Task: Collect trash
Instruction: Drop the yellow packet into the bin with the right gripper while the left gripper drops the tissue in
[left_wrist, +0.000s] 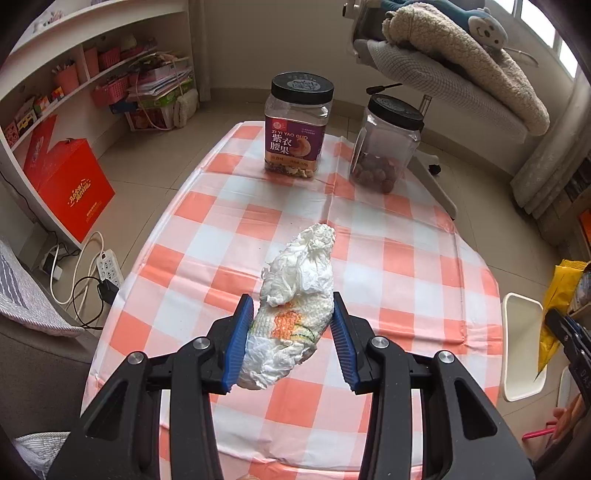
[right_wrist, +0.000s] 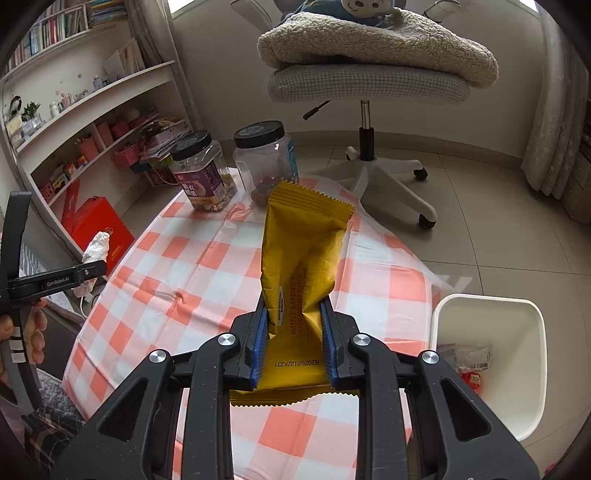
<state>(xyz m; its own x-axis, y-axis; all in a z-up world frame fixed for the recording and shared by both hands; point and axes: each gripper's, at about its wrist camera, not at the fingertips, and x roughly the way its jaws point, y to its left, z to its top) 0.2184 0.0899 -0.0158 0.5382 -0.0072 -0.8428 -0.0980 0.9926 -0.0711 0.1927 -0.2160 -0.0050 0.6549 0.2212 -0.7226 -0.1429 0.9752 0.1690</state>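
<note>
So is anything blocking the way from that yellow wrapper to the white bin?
Nothing visible does. The right gripper holds the yellow wrapper above the checked table, and the white bin stands open just off the table's right edge.

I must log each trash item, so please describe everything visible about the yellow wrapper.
The yellow wrapper is a crinkled snack packet with zigzag-cut ends and dark print reading "WAFFLE SANDWICH" plus a batch code. The right gripper is shut on its lower part, pinching it into creases. It stands upright above the checked tablecloth, touching only the blue pads.
</note>
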